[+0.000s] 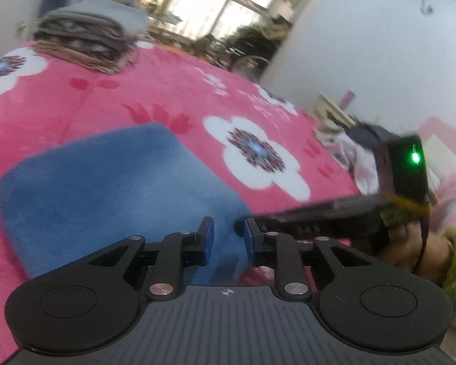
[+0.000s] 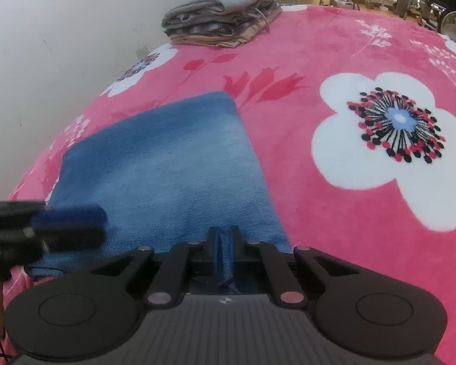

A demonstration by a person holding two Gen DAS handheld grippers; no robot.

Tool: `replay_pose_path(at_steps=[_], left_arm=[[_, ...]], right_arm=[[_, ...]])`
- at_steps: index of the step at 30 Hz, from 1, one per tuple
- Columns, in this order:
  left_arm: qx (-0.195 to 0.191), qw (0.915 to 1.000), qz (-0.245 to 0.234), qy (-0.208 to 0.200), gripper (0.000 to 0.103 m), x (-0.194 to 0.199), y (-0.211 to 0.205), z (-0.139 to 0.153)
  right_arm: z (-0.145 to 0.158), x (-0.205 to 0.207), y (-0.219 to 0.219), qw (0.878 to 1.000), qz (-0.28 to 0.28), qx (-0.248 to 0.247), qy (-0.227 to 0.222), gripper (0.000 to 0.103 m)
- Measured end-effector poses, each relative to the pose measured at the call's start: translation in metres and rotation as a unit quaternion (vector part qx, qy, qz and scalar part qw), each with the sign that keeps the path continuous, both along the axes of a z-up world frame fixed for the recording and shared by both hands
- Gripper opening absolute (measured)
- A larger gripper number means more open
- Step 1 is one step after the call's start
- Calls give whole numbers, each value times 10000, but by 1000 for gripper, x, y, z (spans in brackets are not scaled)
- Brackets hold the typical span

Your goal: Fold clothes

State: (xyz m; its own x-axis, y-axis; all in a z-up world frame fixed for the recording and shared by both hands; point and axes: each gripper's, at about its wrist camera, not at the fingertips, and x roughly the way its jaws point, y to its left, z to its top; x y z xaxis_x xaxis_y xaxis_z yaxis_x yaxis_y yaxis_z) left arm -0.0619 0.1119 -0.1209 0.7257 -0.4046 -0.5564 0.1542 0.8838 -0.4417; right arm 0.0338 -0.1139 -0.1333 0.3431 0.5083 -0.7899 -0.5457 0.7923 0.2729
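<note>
Pinched between the closed fingers of the right gripper (image 2: 225, 243) is a raised pleat of the folded blue denim garment (image 2: 167, 164), whose near edge lies under those fingers and whose long axis runs straight ahead of them across the pink floral blanket (image 2: 304, 60). Just left of them, the left gripper (image 1: 226, 237) hovers slightly parted and empty over the same near edge.

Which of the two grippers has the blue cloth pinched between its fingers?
The right gripper: a fold of the blue cloth is clamped between its closed fingers. The left gripper has a gap, with nothing between its fingers.
</note>
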Motion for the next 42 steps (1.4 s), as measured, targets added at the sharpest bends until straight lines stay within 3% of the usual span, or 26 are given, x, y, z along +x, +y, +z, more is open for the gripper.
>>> replay_pose_path(at_steps=[4,7,15,27,35,42], left_arm=[[416,9986,49,311,23,6,0,-15],[728,9972,-29,179,26,4,-9,-17],[554,9978,229,288,30,3,-7,-16],[963,9934,457,424,37,6,-22,-6],[1356,9854,977,321,46,3,-12,6],[1444,9801,1157,715,48,12,-7,-9]], right_arm=[[1,-1,-1,10000,13,-30,-33,4],[1,-5,2,9998,43,-147,-127,4],[4,-13,11,9984,116,-421,-364,4],[3,-15,14,9975,121,-524,-462,5],[3,-15,14,9976,106,-503,-465,5],[3,-16,14,9976,103,-489,-483,5]])
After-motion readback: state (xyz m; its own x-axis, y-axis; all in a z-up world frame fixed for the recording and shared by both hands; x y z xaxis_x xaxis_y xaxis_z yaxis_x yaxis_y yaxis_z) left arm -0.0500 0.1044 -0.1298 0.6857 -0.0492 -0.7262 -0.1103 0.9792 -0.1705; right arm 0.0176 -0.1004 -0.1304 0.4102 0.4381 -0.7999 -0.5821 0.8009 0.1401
